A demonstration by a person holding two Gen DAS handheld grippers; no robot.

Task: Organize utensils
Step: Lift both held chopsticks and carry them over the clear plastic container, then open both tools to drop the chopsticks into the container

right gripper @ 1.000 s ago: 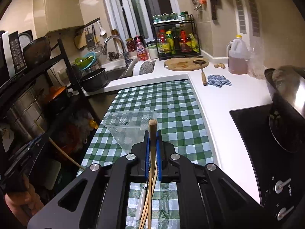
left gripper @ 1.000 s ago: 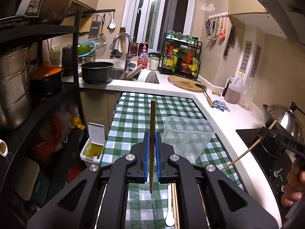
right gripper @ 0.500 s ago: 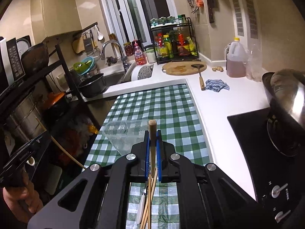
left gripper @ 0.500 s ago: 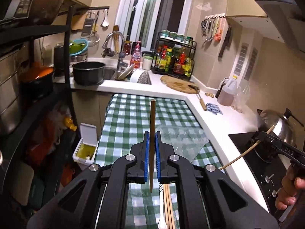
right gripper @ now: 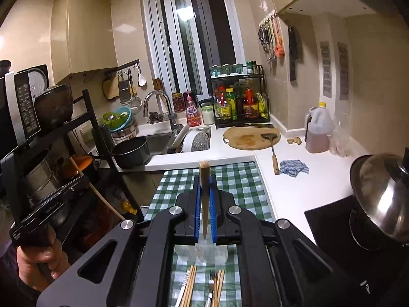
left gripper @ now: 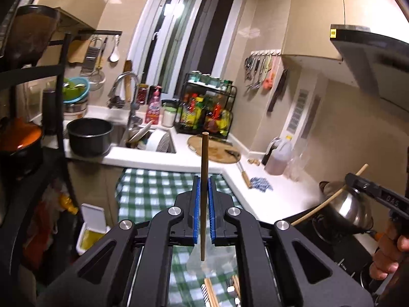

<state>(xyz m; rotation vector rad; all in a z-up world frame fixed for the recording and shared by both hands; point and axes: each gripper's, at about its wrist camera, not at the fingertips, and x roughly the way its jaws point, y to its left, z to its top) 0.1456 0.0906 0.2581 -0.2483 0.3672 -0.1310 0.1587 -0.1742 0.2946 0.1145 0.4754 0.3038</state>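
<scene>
**Both grippers pinching a chopstick**

We hold a brown chopstick [left gripper: 204, 197] upright, pinched in our left gripper [left gripper: 203, 204]. Our right gripper [right gripper: 204, 204] pinches another stick [right gripper: 204, 199]. Both hang above the checked cloth [right gripper: 237, 184], where a clear tub [right gripper: 211, 253] and loose utensils [right gripper: 202, 289] lie beneath us.

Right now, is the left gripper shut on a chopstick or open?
Shut. The left gripper has both blue pads pressed against the dark chopstick, which stands upright between them.
</scene>
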